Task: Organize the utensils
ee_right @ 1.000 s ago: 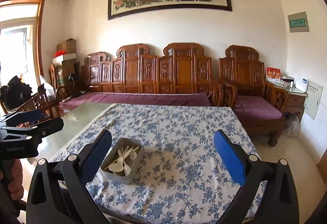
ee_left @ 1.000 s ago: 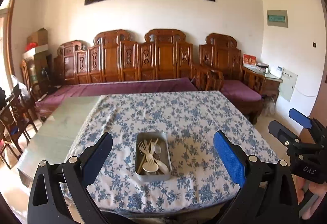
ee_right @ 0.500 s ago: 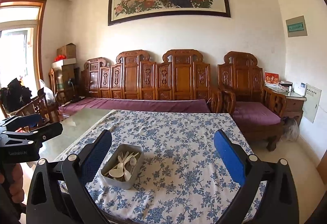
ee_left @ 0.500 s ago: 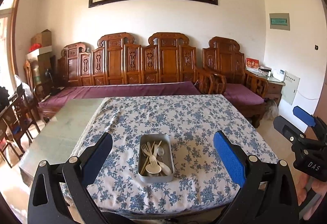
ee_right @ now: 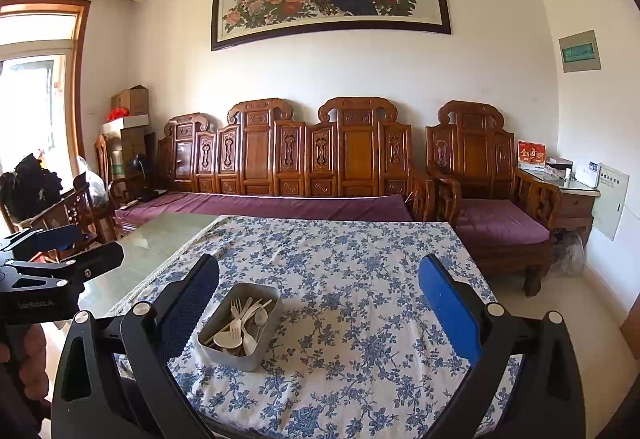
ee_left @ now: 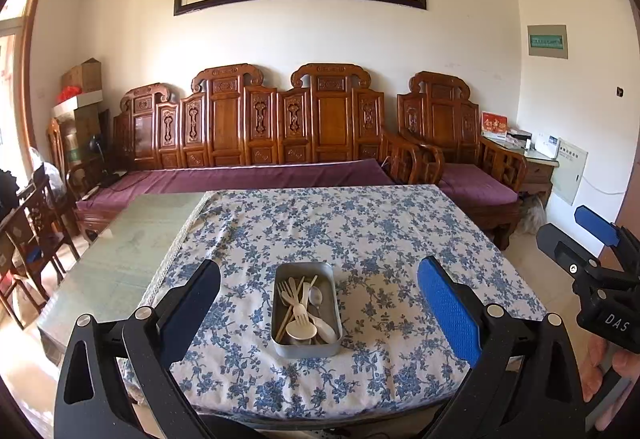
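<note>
A grey metal tin (ee_left: 280, 319) sits near the front edge of the table on the blue floral cloth (ee_left: 360, 231). It holds several cream utensils (ee_left: 304, 313): forks, spoons and chopsticks, piled together. The tin also shows in the right wrist view (ee_right: 224, 353) with the utensils (ee_right: 240, 323). My left gripper (ee_left: 318, 295) is open and empty, held back from the tin, which lies between its fingers in view. My right gripper (ee_right: 318, 295) is open and empty, with the tin near its left finger. Each gripper shows at the edge of the other's view.
The table's left part is bare glass (ee_left: 120, 239). A carved wooden sofa with purple cushions (ee_left: 240, 175) stands behind the table, and an armchair (ee_left: 472, 175) at the back right. Wooden chairs (ee_left: 24, 231) stand at the left.
Both grippers have tilted upward a little, so the table and tin sit lower in both views. Both stay open.
</note>
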A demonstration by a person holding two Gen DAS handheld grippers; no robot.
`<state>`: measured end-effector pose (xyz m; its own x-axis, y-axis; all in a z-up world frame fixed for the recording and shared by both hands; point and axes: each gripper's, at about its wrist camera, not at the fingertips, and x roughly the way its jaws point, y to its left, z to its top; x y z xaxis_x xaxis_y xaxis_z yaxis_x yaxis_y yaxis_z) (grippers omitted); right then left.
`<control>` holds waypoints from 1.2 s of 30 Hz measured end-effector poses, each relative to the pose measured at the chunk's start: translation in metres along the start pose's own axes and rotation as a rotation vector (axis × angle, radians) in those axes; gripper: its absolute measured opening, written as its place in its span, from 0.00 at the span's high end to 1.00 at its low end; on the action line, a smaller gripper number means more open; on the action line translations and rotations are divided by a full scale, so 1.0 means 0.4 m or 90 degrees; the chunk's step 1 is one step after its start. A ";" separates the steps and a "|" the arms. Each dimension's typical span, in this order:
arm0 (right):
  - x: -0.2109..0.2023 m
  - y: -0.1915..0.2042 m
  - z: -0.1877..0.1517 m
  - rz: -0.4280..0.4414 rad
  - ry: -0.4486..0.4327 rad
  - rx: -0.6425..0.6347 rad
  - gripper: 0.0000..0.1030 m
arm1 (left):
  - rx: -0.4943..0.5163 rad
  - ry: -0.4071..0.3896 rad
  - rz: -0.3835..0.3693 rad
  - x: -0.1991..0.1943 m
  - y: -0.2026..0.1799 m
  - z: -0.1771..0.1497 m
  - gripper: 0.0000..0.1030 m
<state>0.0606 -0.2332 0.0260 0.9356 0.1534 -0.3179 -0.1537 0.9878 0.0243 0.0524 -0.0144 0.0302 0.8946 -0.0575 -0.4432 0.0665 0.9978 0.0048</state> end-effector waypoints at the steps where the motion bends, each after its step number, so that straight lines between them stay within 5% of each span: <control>1: 0.000 0.000 0.000 0.000 0.001 0.000 0.02 | 0.000 0.000 0.001 0.001 -0.001 0.000 0.07; 36: 0.001 0.003 0.000 0.000 0.001 0.003 0.02 | 0.003 -0.013 0.005 -0.017 -0.008 0.003 0.07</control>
<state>0.0608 -0.2318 0.0258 0.9354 0.1528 -0.3188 -0.1518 0.9880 0.0280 0.0466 -0.0173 0.0342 0.9039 -0.0502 -0.4248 0.0616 0.9980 0.0131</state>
